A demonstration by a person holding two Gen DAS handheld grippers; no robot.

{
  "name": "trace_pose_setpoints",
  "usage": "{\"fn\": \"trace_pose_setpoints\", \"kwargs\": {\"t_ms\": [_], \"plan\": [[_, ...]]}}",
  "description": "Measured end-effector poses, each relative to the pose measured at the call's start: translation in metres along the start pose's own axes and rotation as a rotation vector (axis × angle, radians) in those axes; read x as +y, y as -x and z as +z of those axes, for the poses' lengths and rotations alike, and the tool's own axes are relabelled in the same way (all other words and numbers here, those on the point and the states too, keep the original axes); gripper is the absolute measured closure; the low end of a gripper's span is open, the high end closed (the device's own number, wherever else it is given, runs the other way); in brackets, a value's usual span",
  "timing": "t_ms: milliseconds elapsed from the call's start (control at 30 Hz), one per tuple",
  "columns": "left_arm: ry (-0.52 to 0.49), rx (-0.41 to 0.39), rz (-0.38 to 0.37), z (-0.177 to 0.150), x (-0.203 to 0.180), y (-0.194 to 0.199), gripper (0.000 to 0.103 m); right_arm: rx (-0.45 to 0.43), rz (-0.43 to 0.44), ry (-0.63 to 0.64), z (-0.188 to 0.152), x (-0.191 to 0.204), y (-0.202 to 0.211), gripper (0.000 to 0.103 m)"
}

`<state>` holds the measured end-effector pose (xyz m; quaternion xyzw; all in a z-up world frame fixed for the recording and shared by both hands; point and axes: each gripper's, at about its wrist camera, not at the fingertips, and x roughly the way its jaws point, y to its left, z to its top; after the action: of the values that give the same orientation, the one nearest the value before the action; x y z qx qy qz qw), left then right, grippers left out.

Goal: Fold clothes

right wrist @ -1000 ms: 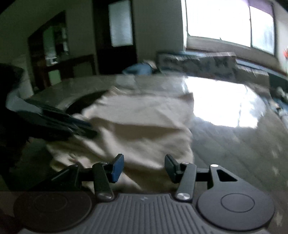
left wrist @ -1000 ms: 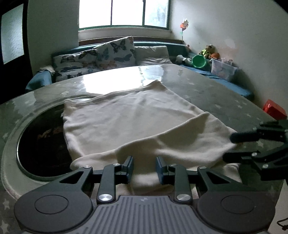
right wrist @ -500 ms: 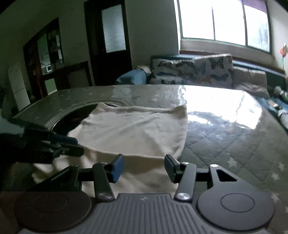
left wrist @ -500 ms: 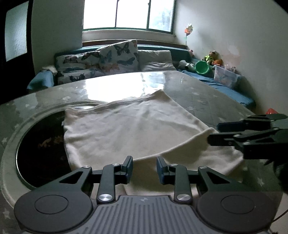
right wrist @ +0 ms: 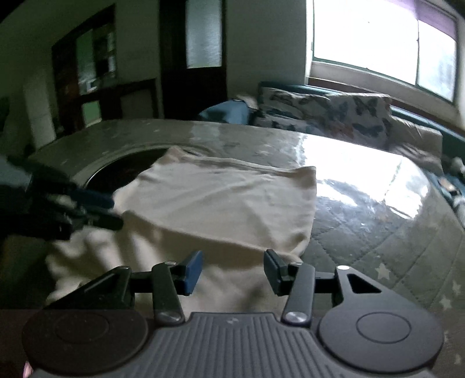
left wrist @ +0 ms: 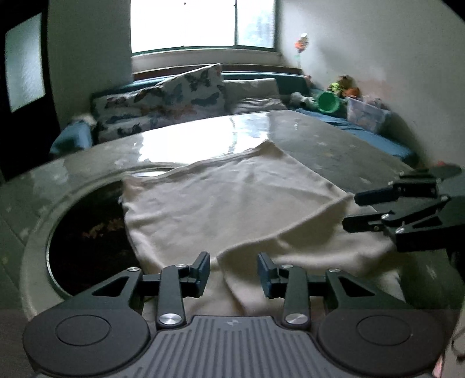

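One cream garment (left wrist: 232,200), spread flat on grey star-quilted table (left wrist: 334,148) under glossy cover, folded upper layer over a rumpled lower layer at near edge; far-left corner overhanging dark round opening (left wrist: 84,232) in tabletop. Two grippers, both released and empty: left gripper (left wrist: 233,272) with jaws parted above near fold of cloth, nothing between them; right gripper (right wrist: 231,272) likewise spread wide over near right corner of garment. Right gripper seen from left wrist view at right edge, fingers apart beside garment's right side; contact with cloth not determinable. Background: butterfly-print cushions (left wrist: 186,90) on blue sofa (left wrist: 377,136), bright window (left wrist: 203,23), green bucket (left wrist: 328,101), dark door (right wrist: 193,58).
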<state>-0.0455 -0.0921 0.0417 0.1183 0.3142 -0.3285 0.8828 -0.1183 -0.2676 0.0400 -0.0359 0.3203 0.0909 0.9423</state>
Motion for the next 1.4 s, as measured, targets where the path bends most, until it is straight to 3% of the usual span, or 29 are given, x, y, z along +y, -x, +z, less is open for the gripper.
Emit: {"fn": "trace_pose_setpoints", "kwargs": {"t_ms": [133, 267, 600, 733, 867, 967, 1400], "plan": [[-0.102, -0.017, -0.047, -0.013, -0.005, 0.030, 0.059, 0.013, 0.035, 0.084, -0.009, 0.011, 0.026, 0.054], [-0.269, -0.022, -0.087, -0.033, -0.019, 0.054, 0.056, 0.031, 0.060, 0.168, -0.017, 0.021, 0.048, 0.052], [-0.502, -0.021, -0.171, -0.063, -0.052, 0.058, 0.057, 0.086, 0.081, 0.252, -0.033, 0.031, 0.060, 0.051], [-0.514, -0.010, -0.160, -0.065, -0.057, 0.049, 0.060, 0.086, 0.086, 0.257, -0.034, 0.031, 0.062, 0.050], [-0.524, -0.019, -0.142, -0.067, -0.060, 0.045, 0.081, 0.096, 0.085, 0.285, -0.037, 0.033, 0.062, 0.049], [-0.500, -0.033, -0.135, -0.064, -0.059, 0.046, 0.088, 0.105, 0.081, 0.307, -0.041, 0.034, 0.061, 0.048], [-0.291, -0.066, -0.127, -0.022, -0.032, 0.033, 0.092, 0.036, 0.040, 0.465, -0.052, 0.054, 0.046, 0.042]]}}
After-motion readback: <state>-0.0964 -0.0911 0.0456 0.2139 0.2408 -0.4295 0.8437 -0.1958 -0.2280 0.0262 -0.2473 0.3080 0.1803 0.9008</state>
